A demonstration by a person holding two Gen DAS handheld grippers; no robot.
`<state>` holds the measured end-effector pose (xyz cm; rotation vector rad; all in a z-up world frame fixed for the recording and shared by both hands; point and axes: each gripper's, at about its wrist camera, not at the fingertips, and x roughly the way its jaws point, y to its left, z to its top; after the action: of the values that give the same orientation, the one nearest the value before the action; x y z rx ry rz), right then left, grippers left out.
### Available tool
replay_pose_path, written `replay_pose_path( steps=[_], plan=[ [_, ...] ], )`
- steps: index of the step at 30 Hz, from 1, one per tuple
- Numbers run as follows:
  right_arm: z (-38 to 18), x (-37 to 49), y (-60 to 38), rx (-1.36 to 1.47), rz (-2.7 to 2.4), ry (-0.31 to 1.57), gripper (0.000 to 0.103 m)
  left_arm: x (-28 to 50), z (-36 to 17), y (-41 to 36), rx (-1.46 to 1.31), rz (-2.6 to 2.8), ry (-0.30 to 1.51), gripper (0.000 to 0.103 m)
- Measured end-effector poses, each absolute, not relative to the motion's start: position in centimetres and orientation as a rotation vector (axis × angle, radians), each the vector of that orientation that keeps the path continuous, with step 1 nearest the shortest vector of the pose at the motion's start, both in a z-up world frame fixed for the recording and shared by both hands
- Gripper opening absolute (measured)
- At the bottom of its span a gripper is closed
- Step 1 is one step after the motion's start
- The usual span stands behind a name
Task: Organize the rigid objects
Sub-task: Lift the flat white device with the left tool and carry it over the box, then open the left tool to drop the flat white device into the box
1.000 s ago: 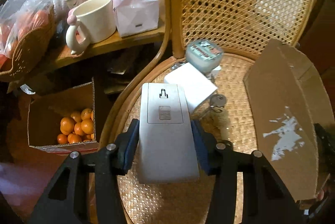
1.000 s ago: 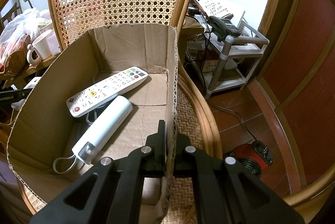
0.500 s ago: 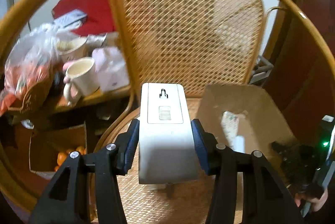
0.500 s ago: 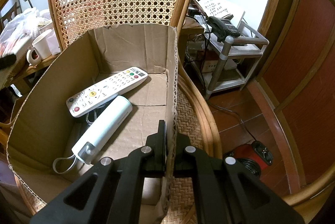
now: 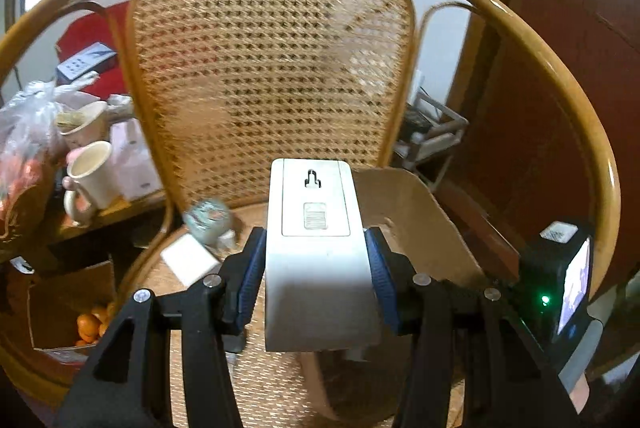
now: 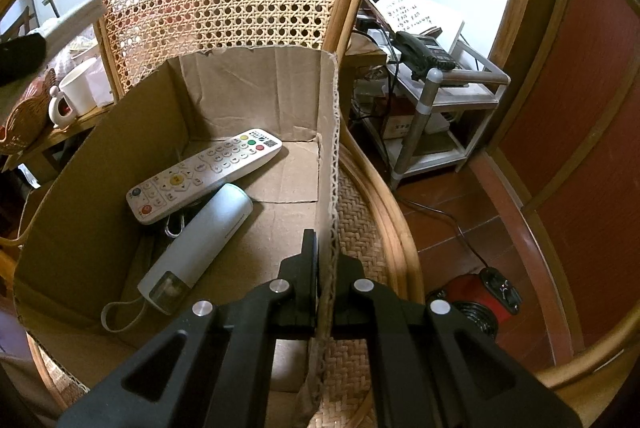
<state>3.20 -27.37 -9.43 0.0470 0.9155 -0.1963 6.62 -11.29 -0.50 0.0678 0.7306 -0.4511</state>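
Observation:
My left gripper [image 5: 316, 248] is shut on a flat grey-white device [image 5: 316, 248] with its back panel facing up, held in the air above the cane chair seat. The cardboard box [image 5: 404, 196] stands just right of it. My right gripper [image 6: 326, 252] is shut on the right wall of the cardboard box [image 6: 330, 156]. Inside the box lie a white remote control [image 6: 204, 174] and a pale blue cylinder with a strap [image 6: 200, 244]. A round tin [image 5: 208, 222] and a white square pad [image 5: 188, 258] rest on the seat at the left.
The woven chair back [image 5: 272, 60] and its curved wooden arm [image 5: 552, 76] ring the scene. A side table holds a cream mug [image 5: 90, 176] and bags. A box of oranges [image 5: 90, 322] sits on the floor at left. A shelf with a telephone [image 6: 424, 54] stands at right.
The left gripper has risen with the grey-white device and swung towards the box, so the chair back now fills its view. The right gripper and the box have not moved.

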Motion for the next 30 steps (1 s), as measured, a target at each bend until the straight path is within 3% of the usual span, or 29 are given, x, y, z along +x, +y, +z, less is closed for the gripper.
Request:
replay_pose_path(
  steps=[15,17,25,26,30],
  plan=[
    [-9.5,3.1,-27.3,0.042,-0.193,0.915,0.005,6.3,-2.9,-13.6,0.122,-0.481,0.813,0.049],
    [-9.5,3.1,-27.3,0.041,-0.193,0.915,0.005,6.4,-2.9,-13.4,0.115,-0.484,0.810,0.045],
    [-9.6,3.2,-27.3,0.041,-0.193,0.916,0.005,6.4,-3.0,-12.6,0.162,-0.457,0.805,0.048],
    [-9.5,3.2,-27.3,0.041,-0.194,0.916,0.005,6.3,-2.9,-12.4,0.156,-0.467,0.812,0.051],
    [-9.6,3.2,-27.3,0.042,-0.193,0.917,0.005,5.4,-1.8,-11.7,0.170,-0.467,0.765,0.079]
  ],
)
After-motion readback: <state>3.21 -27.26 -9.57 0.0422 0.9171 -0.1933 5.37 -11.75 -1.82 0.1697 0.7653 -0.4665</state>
